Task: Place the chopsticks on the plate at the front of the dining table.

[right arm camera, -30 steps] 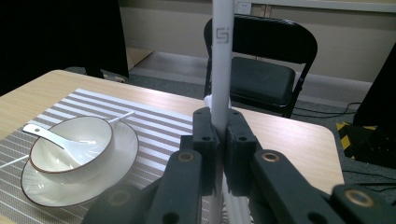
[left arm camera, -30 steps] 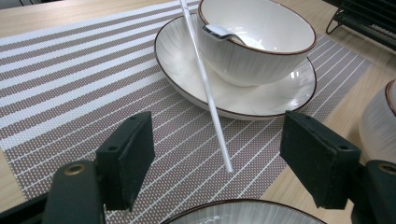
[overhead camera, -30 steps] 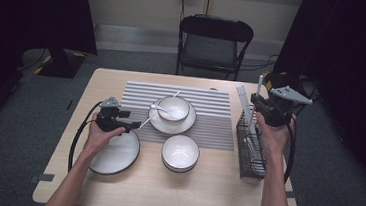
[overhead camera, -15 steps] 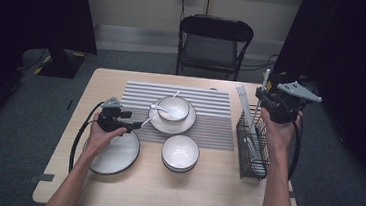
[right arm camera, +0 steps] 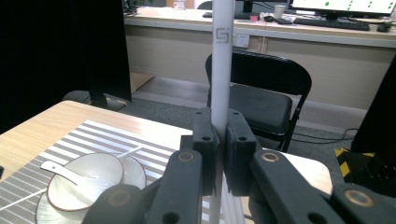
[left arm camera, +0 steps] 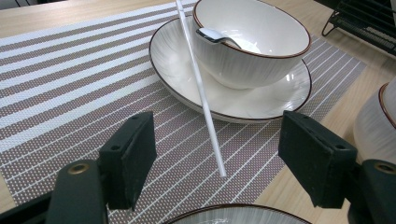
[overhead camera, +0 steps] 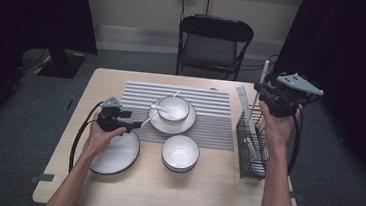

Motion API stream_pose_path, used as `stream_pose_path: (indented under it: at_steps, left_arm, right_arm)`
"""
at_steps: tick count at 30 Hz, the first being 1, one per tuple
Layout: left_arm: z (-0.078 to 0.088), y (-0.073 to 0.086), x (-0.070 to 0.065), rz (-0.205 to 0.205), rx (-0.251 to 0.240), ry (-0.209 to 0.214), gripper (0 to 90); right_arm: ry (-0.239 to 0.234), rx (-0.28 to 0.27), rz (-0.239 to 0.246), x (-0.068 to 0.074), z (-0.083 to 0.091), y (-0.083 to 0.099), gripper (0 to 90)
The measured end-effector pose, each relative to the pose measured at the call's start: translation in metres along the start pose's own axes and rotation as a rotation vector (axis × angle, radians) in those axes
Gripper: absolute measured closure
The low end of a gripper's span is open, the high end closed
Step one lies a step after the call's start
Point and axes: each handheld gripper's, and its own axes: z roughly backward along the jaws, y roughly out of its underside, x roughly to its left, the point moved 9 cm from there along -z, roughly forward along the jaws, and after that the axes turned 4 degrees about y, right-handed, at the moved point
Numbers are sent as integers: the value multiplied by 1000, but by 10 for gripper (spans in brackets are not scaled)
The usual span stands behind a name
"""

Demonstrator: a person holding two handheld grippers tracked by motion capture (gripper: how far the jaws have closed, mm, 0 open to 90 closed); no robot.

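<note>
Table: pale wood-look top, smooth, matt, visible grain. Placemat at table's 12 o'clock: woven plastic/cloth mesh, rough w/ fine weave, brown and white stripes, low sheen. Bowl and saucer on mat: glazed ceramic, glossy white, faint brushed lines, dark brown rims. Spoon in bowl: glossy white ceramic. Chopstick leaning on saucer: smooth white plastic, semi-gloss; same for the chopstick w/ printed logo. Rack at 3 o'clock: thin black wire metal, coated. Gripper pads: matt black plastic, slightly grainy. Chair at 12: black padded seat, dull.
</note>
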Motion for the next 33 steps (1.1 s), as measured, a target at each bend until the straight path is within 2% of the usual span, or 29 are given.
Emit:
stream_pose_path:
  at_steps: [5, 14, 20, 21, 24, 27, 30, 33]
  left_arm:
    - [-2, 0, -1, -6, 5, -7, 282]
    - [1, -4, -3, -7, -16, -5, 278]
    - [4, -6, -2, -21, -34, -12, 285]
    - [4, -7, -4, -13, -40, -5, 287]
    - [4, -8, -7, -33, -35, 11, 312]
    - [4, -9, -10, -32, -42, 21, 314]
    - [6, -13, -12, -13, -65, 37, 320]
    - [8, -14, -9, -15, -64, 9, 305]
  right_arm:
    - [-8, -18, 1, 4, 3, -10, 854]
    - [-43, -39, 20, 22, 0, -19, 853]
    - [-78, -25, 5, 32, -10, -12, 853]
    - [-86, -18, 3, 35, -12, -9, 853]
    - [-103, -12, -2, 43, -18, -5, 853]
    - [-123, -7, -5, 50, -22, -2, 853]
    - [-144, -6, -7, 59, -26, 1, 853]
    - [-161, -9, -13, 65, -28, 2, 853]
